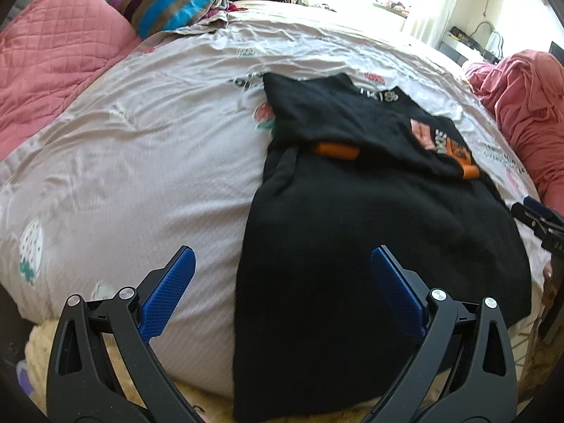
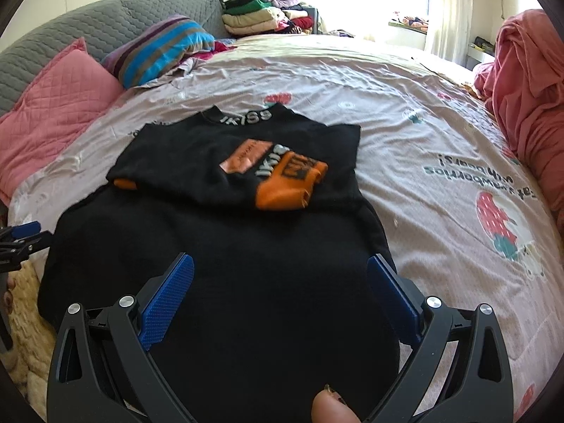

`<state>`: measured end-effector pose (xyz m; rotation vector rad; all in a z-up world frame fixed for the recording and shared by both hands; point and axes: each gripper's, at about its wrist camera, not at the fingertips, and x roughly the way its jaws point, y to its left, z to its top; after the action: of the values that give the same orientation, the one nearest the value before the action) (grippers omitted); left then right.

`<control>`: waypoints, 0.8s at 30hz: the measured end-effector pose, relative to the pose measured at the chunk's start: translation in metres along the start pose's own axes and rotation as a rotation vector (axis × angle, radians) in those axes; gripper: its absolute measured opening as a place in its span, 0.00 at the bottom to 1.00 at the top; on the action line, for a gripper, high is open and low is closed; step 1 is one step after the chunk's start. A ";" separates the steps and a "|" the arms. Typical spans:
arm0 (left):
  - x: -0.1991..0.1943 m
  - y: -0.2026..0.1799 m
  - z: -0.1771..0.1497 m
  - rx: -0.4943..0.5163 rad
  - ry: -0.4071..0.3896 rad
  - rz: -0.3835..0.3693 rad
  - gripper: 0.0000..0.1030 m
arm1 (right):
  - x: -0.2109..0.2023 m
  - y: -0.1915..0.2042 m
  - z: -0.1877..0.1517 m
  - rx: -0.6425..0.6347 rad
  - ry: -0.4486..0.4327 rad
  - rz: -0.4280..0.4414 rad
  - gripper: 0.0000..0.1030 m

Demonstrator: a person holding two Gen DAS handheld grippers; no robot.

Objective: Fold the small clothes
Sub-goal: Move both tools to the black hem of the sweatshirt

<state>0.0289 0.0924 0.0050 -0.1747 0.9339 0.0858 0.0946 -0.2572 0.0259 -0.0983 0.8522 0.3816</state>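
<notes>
garment: black sweater [image 2: 225, 282] with orange cuffs and "ikiss" lettering at the collar, lying flat on the bed [image 2: 405, 112], hem end toward the person, collar end away.
fold progress: sleeves look already turned in across the chest; one orange cuff [image 2: 285, 190] lies on the front near the printed patch, the other orange cuff [image 1: 336, 151] peeks from under the folded part. judged partly folded.
left to do: the long lower body is unfolded; likely a hem-to-collar fold, perhaps a second halving.
left tongs [image 1: 282, 296]: spread open, holding nothing, hovering over the sweater's left edge, one blue pad above bedsheet, the other above black cloth.
right tongs [image 2: 278, 296]: spread open, holding nothing, above the lower body near its right side; a fingertip [image 2: 333, 407] shows at the bottom edge.
near edge: the hem droops over the bed's front edge, above a fluffy cream rug [image 1: 42, 356].
open room: wide bare sheet left and right of the sweater, and beyond the collar.
obstacles: pink pillow [image 2: 60, 98], striped cushion [image 2: 162, 49] and pink blanket heap [image 2: 525, 81] sit well apart from the garment.
</notes>
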 end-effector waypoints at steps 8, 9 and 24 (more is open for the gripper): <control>-0.005 0.019 -0.028 -0.033 0.063 -0.042 0.73 | -0.005 -0.003 -0.016 0.021 0.026 0.012 0.95; -0.006 0.020 -0.032 -0.033 0.070 -0.050 0.70 | -0.006 -0.003 -0.018 0.020 0.030 0.012 0.95; -0.001 0.029 -0.068 -0.051 0.173 -0.133 0.44 | -0.023 -0.031 -0.044 0.049 0.094 0.003 0.95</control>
<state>-0.0302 0.1085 -0.0367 -0.2948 1.0908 -0.0294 0.0607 -0.3028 0.0119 -0.0697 0.9536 0.3609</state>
